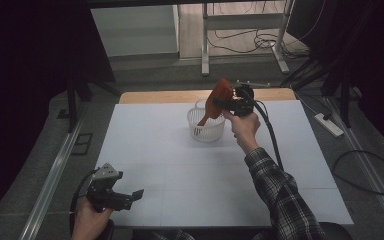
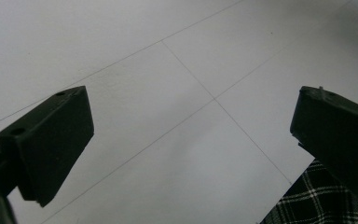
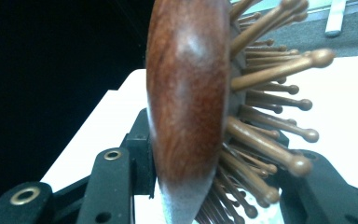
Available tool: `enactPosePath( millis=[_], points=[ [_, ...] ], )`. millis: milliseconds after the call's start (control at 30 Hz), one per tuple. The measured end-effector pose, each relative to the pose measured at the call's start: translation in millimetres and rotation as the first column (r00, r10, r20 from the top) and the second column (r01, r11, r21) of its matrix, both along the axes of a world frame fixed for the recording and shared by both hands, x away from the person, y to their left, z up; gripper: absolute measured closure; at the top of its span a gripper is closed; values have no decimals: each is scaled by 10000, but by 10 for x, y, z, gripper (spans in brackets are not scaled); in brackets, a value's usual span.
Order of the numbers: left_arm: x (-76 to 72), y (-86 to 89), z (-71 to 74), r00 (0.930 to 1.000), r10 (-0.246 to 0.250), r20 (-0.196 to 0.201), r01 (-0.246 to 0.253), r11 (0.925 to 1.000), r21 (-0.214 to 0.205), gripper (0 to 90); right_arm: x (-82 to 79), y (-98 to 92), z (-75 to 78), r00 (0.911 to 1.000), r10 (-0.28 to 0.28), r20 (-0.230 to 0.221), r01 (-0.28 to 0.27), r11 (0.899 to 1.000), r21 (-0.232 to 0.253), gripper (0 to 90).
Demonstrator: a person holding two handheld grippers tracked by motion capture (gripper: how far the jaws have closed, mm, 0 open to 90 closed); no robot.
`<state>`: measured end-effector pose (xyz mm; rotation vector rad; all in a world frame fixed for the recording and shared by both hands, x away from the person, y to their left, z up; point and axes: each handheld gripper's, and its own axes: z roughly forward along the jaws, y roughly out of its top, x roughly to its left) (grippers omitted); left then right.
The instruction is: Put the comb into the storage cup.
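Lower left of the high view: the left hand-held gripper [image 1: 136, 195] rests idle at the near edge of the white tabletop [image 1: 145, 150]. Its jaws stand spread wide, with nothing between them; the left gripper view shows bare tabletop [image 2: 182, 140] between the two black jaws and a patch of plaid sleeve [image 2: 303, 205] at the lower right corner.

Upper centre of the high view: a white slotted basket [image 1: 206, 129] stands on the far half of the tabletop. A wooden hairbrush [image 1: 217, 100] hangs tilted above it, its handle end pointing down into the basket opening and its head raised above the rim. Whether the handle tip touches the basket cannot be determined.

Immediately right of the brush: the right hand-held gripper [image 1: 225, 103] is pressed together on the hairbrush [image 3: 189, 107]. The right gripper view shows the wooden back and pegged bristles clamped between the jaws.

Status, as judged: the grasp is done and the brush is positioned at the basket. Whether it is going in or coming out cannot be told. If going in, remaining steps are lowering, release, and withdrawal.
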<state>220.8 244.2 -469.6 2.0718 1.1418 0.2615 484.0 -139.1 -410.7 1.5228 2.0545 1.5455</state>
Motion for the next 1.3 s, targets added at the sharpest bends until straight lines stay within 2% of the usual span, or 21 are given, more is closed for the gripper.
enactPosePath(
  millis=[467, 567, 700, 900, 1133, 1300],
  points=[
    [10, -4, -3, 10000, 3, -77, -3, 10000, 10, 2, -55, -26, -31, 9998, -155, 80, 157, 9995, -256, 524],
    [13, -3, -4, 10000, -6, -94, 6, 10000, 5, 3, -45, -23, -82, 9998, -118, -174, 111, 9991, -398, 521],
    [14, -2, -5, 10000, -3, -98, 3, 10000, 6, 3, -40, -37, -136, 9995, -209, -232, 208, 9998, -39, 520],
    [16, -3, -6, 9999, -3, -113, 3, 10000, 11, 3, -36, -59, -165, 9988, -393, -304, 394, 9992, 48, 502],
    [21, -11, -7, 9999, -3, -148, 4, 10000, 32, 4, -28, -131, -269, 9961, -594, -658, 632, 9964, 572, 481],
    [24, -15, -8, 9999, -3, -164, 4, 10000, 66, 4, -25, -159, -297, 9951, -684, -708, 721, 9961, 506, 457]
  ],
)
